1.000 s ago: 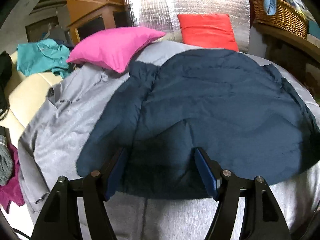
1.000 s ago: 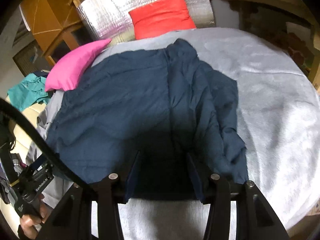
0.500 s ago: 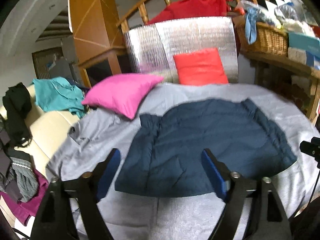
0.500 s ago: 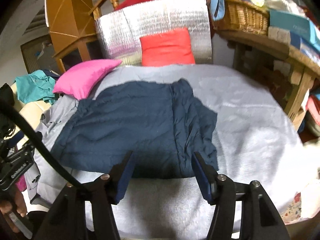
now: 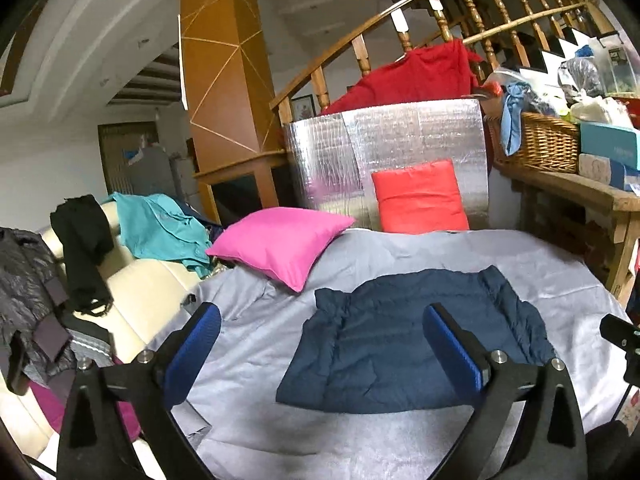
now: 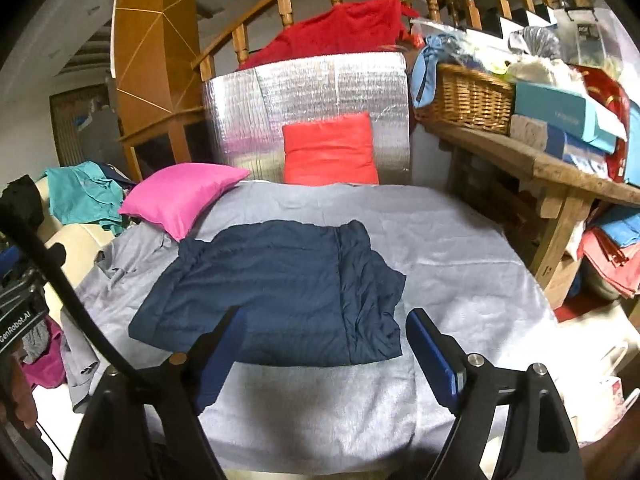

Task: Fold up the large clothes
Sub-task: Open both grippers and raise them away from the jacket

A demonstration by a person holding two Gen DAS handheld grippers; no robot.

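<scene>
The jacket (image 6: 280, 292) is plain dark navy with faint horizontal quilting lines, lying on a pale grey bed cover (image 6: 440, 248) without pattern. 1 cushion (image 6: 180, 196) is bright magenta pink, the other cushion (image 6: 330, 152) is orange-red. Behind them the foil panel (image 6: 312, 96) is shiny silver with a fine grid texture, and a deep red cloth (image 6: 336, 36) hangs over it. The gripper pads (image 5: 196, 352) are royal blue on black frames. The column (image 5: 224, 80) is amber brown crossed by thin pale lines. The basket (image 6: 464, 100) is tan wicker; a garment (image 5: 160, 224) on the cream sofa (image 5: 132, 292) is teal
</scene>
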